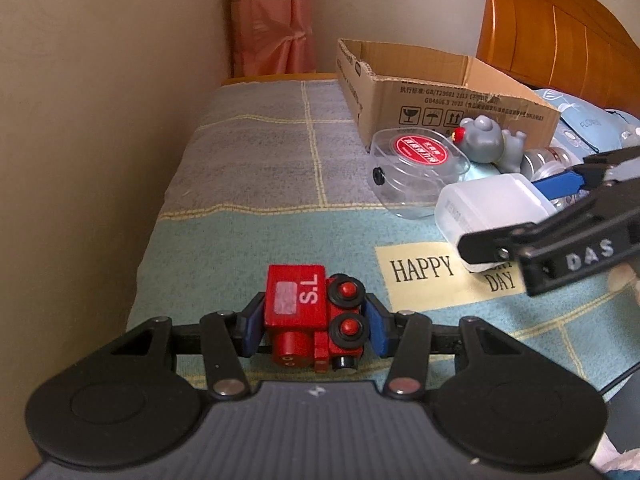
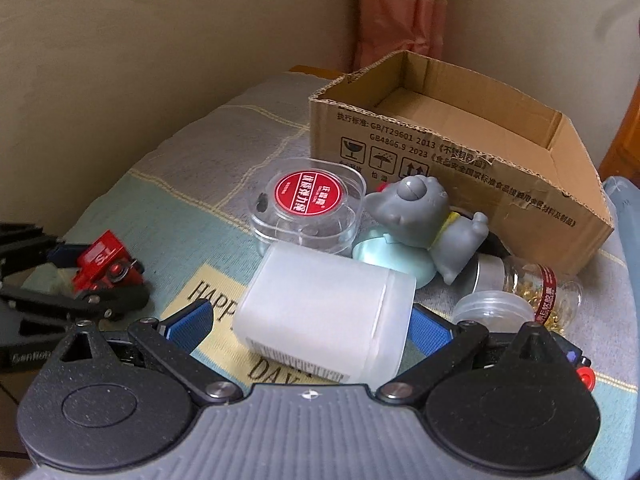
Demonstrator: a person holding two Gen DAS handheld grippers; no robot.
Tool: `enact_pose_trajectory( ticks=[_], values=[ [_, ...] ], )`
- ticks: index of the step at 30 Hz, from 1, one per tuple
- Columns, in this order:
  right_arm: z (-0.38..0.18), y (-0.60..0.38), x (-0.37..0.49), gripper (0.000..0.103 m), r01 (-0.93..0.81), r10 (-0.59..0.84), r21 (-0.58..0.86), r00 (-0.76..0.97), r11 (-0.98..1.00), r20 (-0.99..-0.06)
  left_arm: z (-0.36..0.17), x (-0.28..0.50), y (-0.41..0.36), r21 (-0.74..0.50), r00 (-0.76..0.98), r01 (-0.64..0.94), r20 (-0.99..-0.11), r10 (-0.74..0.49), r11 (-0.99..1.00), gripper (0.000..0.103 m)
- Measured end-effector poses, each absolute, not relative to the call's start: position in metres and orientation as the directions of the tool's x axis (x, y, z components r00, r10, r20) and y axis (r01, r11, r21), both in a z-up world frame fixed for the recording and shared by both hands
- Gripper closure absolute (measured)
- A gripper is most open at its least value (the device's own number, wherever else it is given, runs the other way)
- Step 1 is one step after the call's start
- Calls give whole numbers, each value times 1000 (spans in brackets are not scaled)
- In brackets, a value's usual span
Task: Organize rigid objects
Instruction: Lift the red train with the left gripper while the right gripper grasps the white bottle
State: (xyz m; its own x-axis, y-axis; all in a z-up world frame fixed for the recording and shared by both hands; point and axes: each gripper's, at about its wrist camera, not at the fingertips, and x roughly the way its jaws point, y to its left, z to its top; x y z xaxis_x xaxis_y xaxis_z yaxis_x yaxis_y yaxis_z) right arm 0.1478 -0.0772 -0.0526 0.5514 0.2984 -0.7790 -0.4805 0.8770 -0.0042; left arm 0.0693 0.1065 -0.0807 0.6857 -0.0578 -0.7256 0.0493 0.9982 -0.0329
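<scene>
checked blanket [image 1: 248, 168] on a bed, its patch reading "happy day" — toys beside a cardboard box [image 2: 460, 148].
left tongs [image 1: 314, 326] clamp a red toy train [image 1: 312, 320] marked "s.l", low over the blanket; right tongs [image 2: 310, 326], "das" on one arm, straddle a frosted white container [image 2: 324, 312] — gripped or not, i cannot tell. clear case [image 2: 308, 204] has a red chinese label; box print reads "gb4806.9 2023".

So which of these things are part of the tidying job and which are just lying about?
Part of the job:
red toy train, in left gripper
white container, between right gripper fingers
cardboard box
clear case
grey figurine
capsule bottle

Lying about:
curtain
headboard
</scene>
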Motion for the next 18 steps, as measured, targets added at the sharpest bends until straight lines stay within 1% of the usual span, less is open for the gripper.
enact_pose_trajectory(
  ticks=[6,9,10,14,18],
  values=[
    [-58,-66,160,1,-421,235,-22,549,907,-802,-81,70,106,-36,684,48,-727,-59,998,54],
    [-62,-61,163,6,-398,192,-52,548,916,-814,-81,70,107,-38,683,50,-728,-62,998,55],
    [-62,-60,163,10,-401,187,-61,550,914,-814,-80,71,107,-39,682,49,-728,-62,998,55],
    [-62,-61,158,12,-434,194,-84,556,897,-808,-78,71,108,-40,678,55,-732,-67,998,55],
    [-59,-68,153,12,-453,226,-53,540,890,-811,-72,70,106,-33,676,72,-733,-73,997,55]
  ],
)
